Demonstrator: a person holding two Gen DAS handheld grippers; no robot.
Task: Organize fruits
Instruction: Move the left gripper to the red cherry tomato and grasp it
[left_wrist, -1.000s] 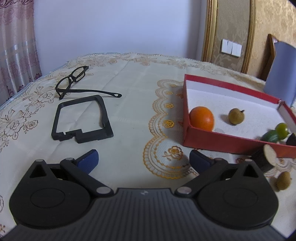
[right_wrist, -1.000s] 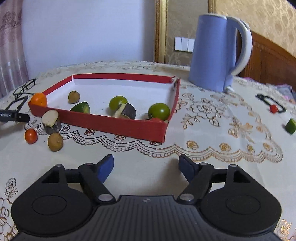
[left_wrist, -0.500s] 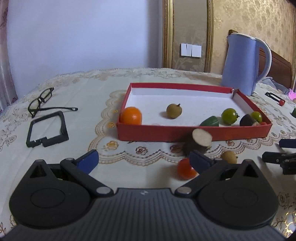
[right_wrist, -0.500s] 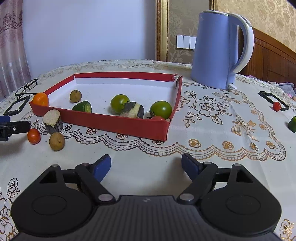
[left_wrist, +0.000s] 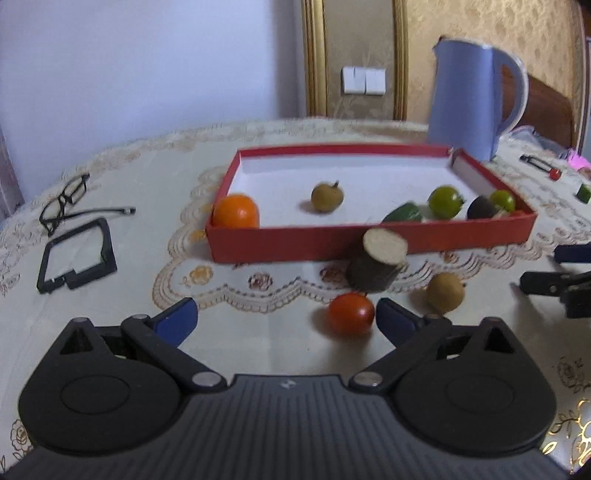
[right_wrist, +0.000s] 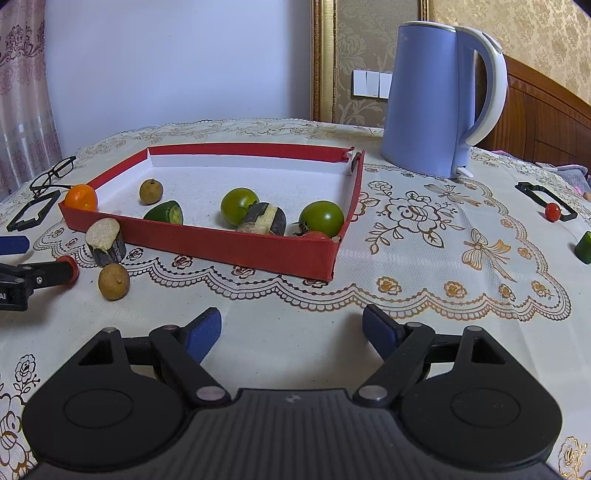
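A red tray (left_wrist: 369, 242) (right_wrist: 229, 243) holds an orange (left_wrist: 235, 211), a brown longan (left_wrist: 327, 193), green tomatoes (right_wrist: 320, 218) and cut pieces. In front of it lie a red tomato (left_wrist: 351, 314), a dark cut chunk (left_wrist: 376, 266) (right_wrist: 105, 242) and a second longan (left_wrist: 445, 292) (right_wrist: 113, 281). My left gripper (left_wrist: 284, 319) is open and empty; the red tomato sits just inside its right finger. My right gripper (right_wrist: 291, 328) is open and empty over bare cloth in front of the tray.
A blue kettle (right_wrist: 439, 99) stands behind the tray's right corner. Glasses (left_wrist: 66, 201) and a black frame (left_wrist: 75, 254) lie at the left. At the far right lie a small red tomato (right_wrist: 553, 212), a black frame and a green piece (right_wrist: 584, 247).
My left gripper has swung right from the glasses side and moved in toward the loose fruit in front of the tray. My right gripper has barely moved.
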